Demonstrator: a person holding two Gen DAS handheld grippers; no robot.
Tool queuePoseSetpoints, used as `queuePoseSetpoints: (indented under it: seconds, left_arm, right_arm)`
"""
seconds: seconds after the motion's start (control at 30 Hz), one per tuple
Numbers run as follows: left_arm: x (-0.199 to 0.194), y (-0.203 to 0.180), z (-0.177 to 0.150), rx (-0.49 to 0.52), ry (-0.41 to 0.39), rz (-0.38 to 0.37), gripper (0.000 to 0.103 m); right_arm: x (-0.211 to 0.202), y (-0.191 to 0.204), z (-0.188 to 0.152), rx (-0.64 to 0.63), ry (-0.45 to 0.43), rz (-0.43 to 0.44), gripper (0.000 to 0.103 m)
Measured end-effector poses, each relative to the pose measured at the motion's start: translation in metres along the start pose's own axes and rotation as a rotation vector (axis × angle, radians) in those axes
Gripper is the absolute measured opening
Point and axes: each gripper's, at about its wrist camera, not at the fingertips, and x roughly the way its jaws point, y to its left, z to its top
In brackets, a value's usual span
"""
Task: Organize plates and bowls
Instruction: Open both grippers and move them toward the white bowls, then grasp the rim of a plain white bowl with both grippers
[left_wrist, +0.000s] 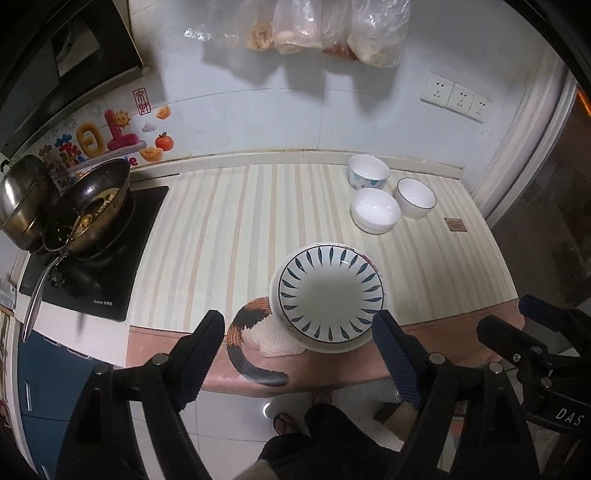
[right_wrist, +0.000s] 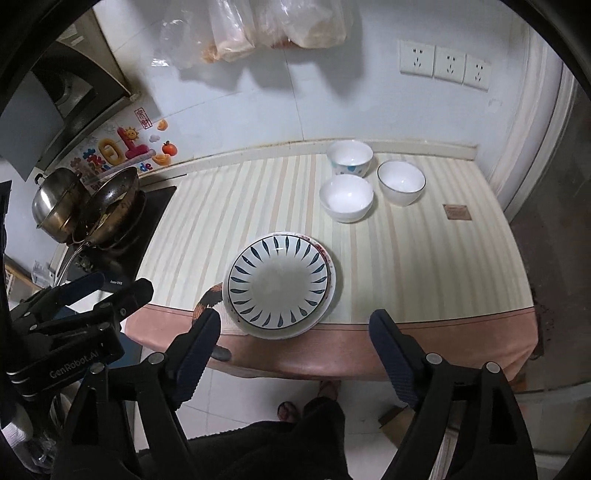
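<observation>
Looking down from the left wrist view, you have the stove corner in the upper left of the frame: a steel pot (left_wrist: 26, 199) beside a dark wok (left_wrist: 98, 206) with food in it, both over a black cooktop (left_wrist: 107, 266). Moving right, the striped counter (left_wrist: 221, 229) fills the middle. Near its front edge, at centre frame, a stack of plates (left_wrist: 330, 295) sits with a leaf-patterned plate on top; its lower left rim rests over a knitted cat-shaped mat (left_wrist: 251, 332). Your left gripper (left_wrist: 299, 354) hangs in front of that stack, jaws spread wide with nothing between them and no pad touching the plates. Further right, toward the upper right of the counter, three bowls cluster near one another: a spotted bowl (left_wrist: 368, 171) at the back, a plain white bowl (left_wrist: 375, 209) in front of it, and a dark-rimmed bowl (left_wrist: 415, 197) to the right. At the lower right edge you see part of your other tool.

In the right wrist view, your right gripper (right_wrist: 295, 350) likewise stands apart and empty, at the lower centre, just short of the plates. Plastic bags (right_wrist: 258, 29) hang on the wall at the top, and three wall sockets (right_wrist: 445, 64) sit at the upper right.
</observation>
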Motion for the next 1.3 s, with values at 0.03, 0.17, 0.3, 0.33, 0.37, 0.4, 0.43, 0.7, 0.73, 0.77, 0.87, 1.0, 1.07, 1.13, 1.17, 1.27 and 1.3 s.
queuePoseSetpoints:
  seconds: [0.03,0.17,0.3,0.33,0.37,0.4,0.43,0.7,0.73,0.77,0.87,1.0,1.07,1.13,1.17,1.27,1.3]
  left_arm:
    - [-0.002,0.000,-0.002,0.003,0.002,-0.004,0.082]
    - [-0.008,0.001,-0.007,0.007,-0.005,-0.007,0.082]
    - [-0.009,0.003,-0.007,0.006,-0.003,-0.015,0.082]
    - [-0.008,0.003,-0.006,0.006,-0.008,-0.015,0.082]
    - [-0.006,0.003,-0.005,0.007,-0.011,-0.010,0.082]
    - [-0.003,0.002,-0.002,0.010,-0.010,-0.003,0.082]
    - [0.001,0.002,0.001,0.009,-0.006,-0.001,0.082]
    - [0.059,-0.019,0.049,0.016,-0.014,0.056,0.082]
    - [0.068,-0.021,0.057,0.011,-0.011,0.059,0.082]
    - [0.081,-0.025,0.066,0.007,-0.003,0.063,0.082]
    - [0.123,-0.035,0.094,-0.006,0.029,0.063,0.082]
    - [0.189,-0.050,0.130,-0.003,0.112,0.074,0.081]
    - [0.217,-0.055,0.143,-0.008,0.148,0.068,0.081]
    - [0.249,-0.061,0.156,-0.013,0.194,0.049,0.078]
    - [0.262,-0.063,0.160,-0.017,0.215,0.038,0.075]
    - [0.301,-0.071,0.172,-0.016,0.277,0.009,0.070]
    - [0.312,-0.074,0.175,-0.016,0.296,0.002,0.065]
  right_arm:
    - [-0.003,0.002,-0.001,-0.003,-0.001,-0.002,0.087]
    - [-0.014,0.009,-0.007,-0.007,-0.015,-0.010,0.087]
    - [-0.017,0.008,-0.009,0.016,-0.018,-0.010,0.088]
    - [-0.017,0.005,-0.008,0.024,-0.021,-0.011,0.088]
    - [-0.014,0.003,-0.007,0.032,-0.022,-0.011,0.088]
    - [-0.012,-0.002,-0.005,0.045,-0.019,-0.008,0.088]
    - [-0.007,-0.007,-0.002,0.060,-0.012,-0.002,0.088]
    - [0.054,-0.053,0.045,0.119,0.036,0.010,0.089]
    - [0.064,-0.059,0.053,0.127,0.043,0.019,0.089]
    - [0.078,-0.067,0.063,0.136,0.054,0.032,0.089]
    - [0.118,-0.092,0.091,0.149,0.072,0.044,0.089]
    - [0.180,-0.127,0.127,0.180,0.122,0.043,0.089]
    - [0.213,-0.145,0.143,0.208,0.141,0.059,0.089]
    - [0.241,-0.159,0.156,0.226,0.162,0.064,0.088]
    - [0.260,-0.167,0.163,0.238,0.175,0.064,0.088]
    - [0.303,-0.184,0.178,0.280,0.215,0.099,0.087]
    - [0.314,-0.187,0.181,0.286,0.224,0.103,0.086]
